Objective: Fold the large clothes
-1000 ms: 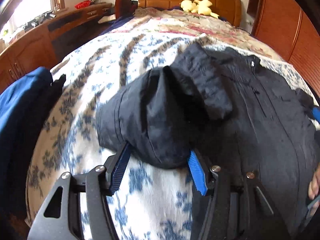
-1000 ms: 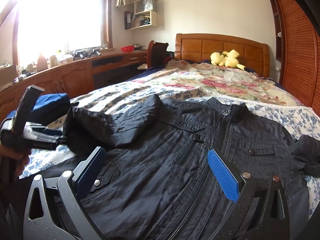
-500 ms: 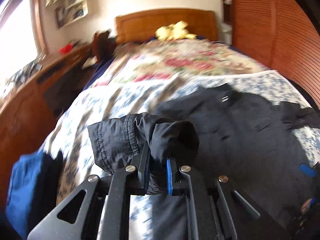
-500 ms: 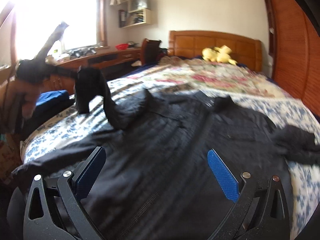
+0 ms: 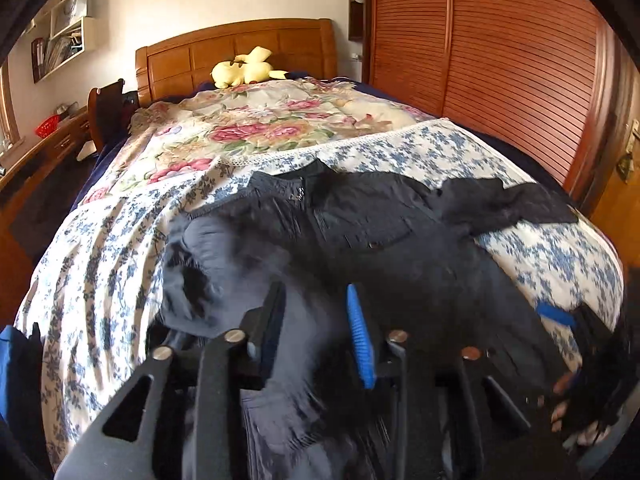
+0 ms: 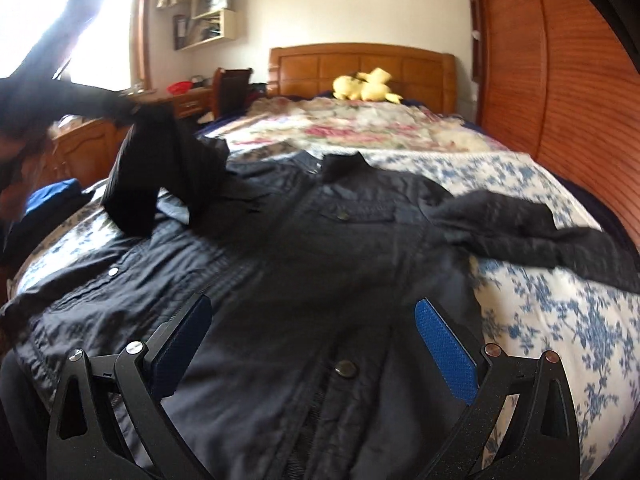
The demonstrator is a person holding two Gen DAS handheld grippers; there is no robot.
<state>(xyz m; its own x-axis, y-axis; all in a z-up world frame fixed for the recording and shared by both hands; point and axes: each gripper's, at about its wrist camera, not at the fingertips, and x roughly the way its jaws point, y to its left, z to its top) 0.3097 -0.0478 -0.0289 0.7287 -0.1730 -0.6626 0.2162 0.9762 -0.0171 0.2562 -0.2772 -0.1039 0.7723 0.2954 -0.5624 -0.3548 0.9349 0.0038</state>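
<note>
A large black jacket (image 6: 320, 248) lies front up on the bed, collar toward the headboard; it also shows in the left wrist view (image 5: 400, 240). Its left sleeve (image 6: 160, 168) is lifted off the bed and hangs over the jacket's left side. My left gripper (image 5: 314, 320) is above the jacket with the jaws partly apart and blurred dark sleeve fabric (image 5: 224, 264) just in front of and between them. The jacket's right sleeve (image 6: 520, 224) lies spread out to the right. My right gripper (image 6: 312, 340) is wide open and empty over the jacket's lower front.
The bed has a blue floral sheet (image 6: 560, 320) and a flowered quilt (image 5: 260, 128) toward the wooden headboard (image 5: 240, 52), with a yellow plush toy (image 5: 248, 70). A wooden wardrobe (image 5: 500, 60) runs along the right. A desk (image 6: 80, 144) and blue cloth (image 5: 16, 368) are at the left.
My left gripper closed on the left sleeve, lifted it and swung it right over the jacket; its jaws now stand partly apart again. The right gripper stayed open over the hem.
</note>
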